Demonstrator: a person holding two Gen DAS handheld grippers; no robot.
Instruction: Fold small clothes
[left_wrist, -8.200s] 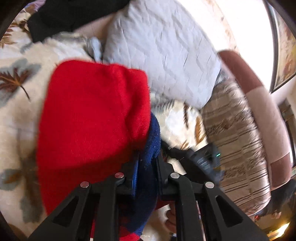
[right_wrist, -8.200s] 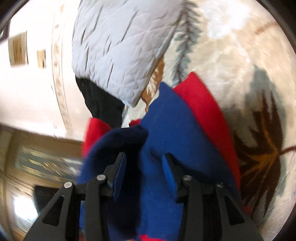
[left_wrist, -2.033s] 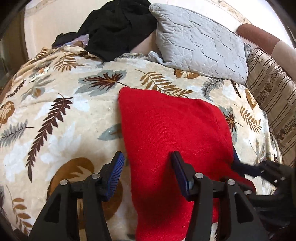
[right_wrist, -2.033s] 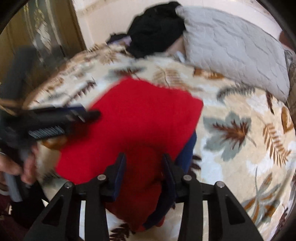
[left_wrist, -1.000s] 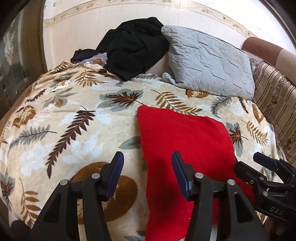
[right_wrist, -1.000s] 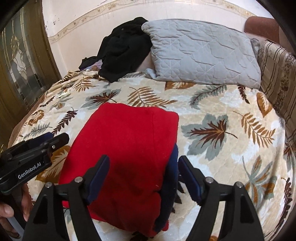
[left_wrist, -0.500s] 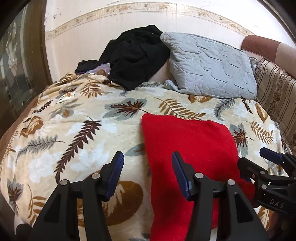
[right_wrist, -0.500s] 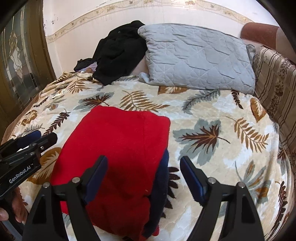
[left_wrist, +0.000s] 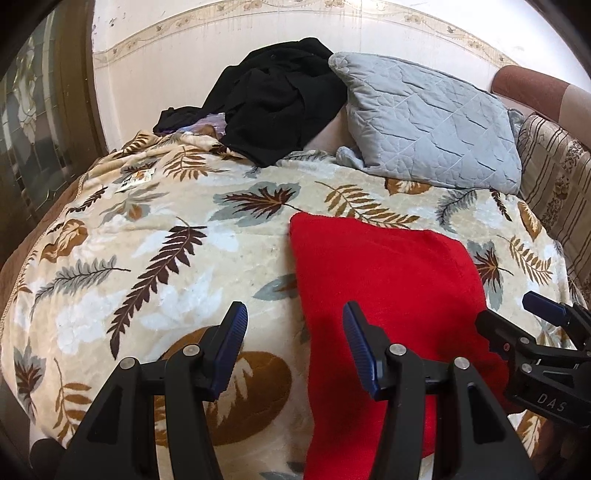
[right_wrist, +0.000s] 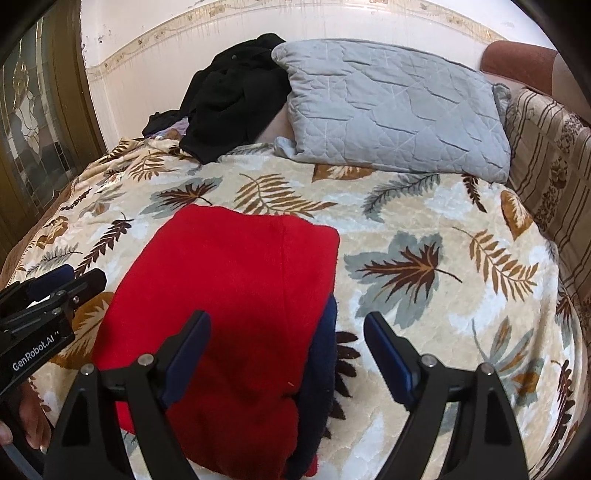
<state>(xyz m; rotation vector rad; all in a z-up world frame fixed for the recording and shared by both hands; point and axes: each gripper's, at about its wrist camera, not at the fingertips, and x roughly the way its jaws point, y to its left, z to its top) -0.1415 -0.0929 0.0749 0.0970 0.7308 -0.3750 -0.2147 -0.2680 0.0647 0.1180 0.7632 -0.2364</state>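
A folded red garment (left_wrist: 388, 295) lies flat on the leaf-patterned blanket (left_wrist: 155, 266), with a navy layer (right_wrist: 325, 350) showing along its right edge. My left gripper (left_wrist: 293, 314) hovers open above the garment's left edge, nothing between its fingers. My right gripper (right_wrist: 288, 321) hangs over the garment's near right part; its jaws are opening and the pads touch no cloth. Each gripper shows in the other's view: the right gripper (left_wrist: 535, 332) at the far right, the left gripper (right_wrist: 55, 291) at the far left, with part of a hand below it.
A grey quilted pillow (left_wrist: 424, 122) leans at the back of the bed beside a heap of black clothes (left_wrist: 273, 96). A striped sofa side (right_wrist: 546, 170) borders the right. A glazed wooden door (right_wrist: 33, 129) stands at the left.
The right gripper's jaws have spread wider. Both views have tipped up a little, so the red garment sits lower in frame. The garment itself has not moved.
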